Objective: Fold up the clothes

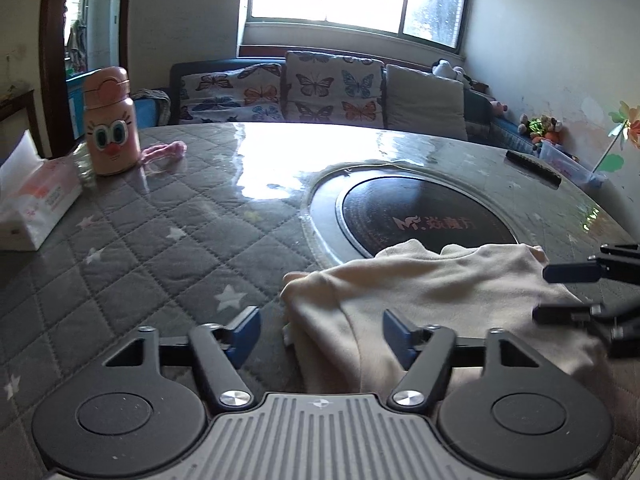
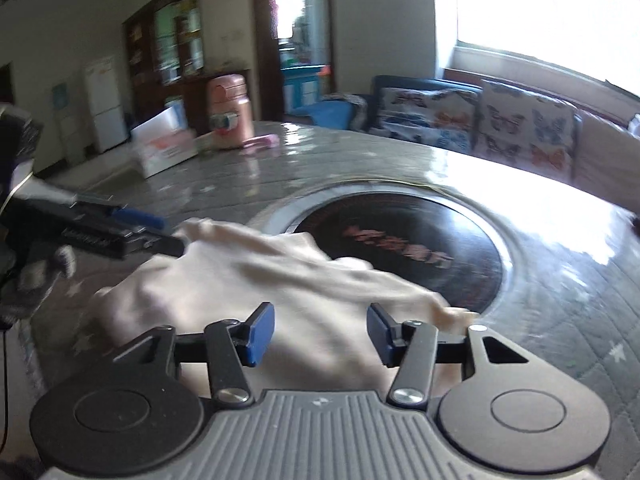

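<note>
A cream garment (image 1: 432, 292) lies crumpled on the quilted grey table cover (image 1: 160, 240), partly over the dark round hob plate (image 1: 420, 212). My left gripper (image 1: 320, 332) is open over the garment's left edge, its blue pads apart and not pressing the cloth. In the right wrist view the same garment (image 2: 256, 280) spreads below my right gripper (image 2: 320, 332), which is open with cloth under the gap. The left gripper (image 2: 160, 232) shows at the garment's far left corner there. The right gripper's dark fingers (image 1: 572, 272) enter the left wrist view from the right edge.
A pink cartoon-face bottle (image 1: 110, 120) and a tissue pack (image 1: 32, 200) stand at the table's far left, with a pink cloth scrap (image 1: 168, 150) beside them. A black remote (image 1: 532, 166) lies far right. A sofa with butterfly cushions (image 1: 320, 92) lines the window wall.
</note>
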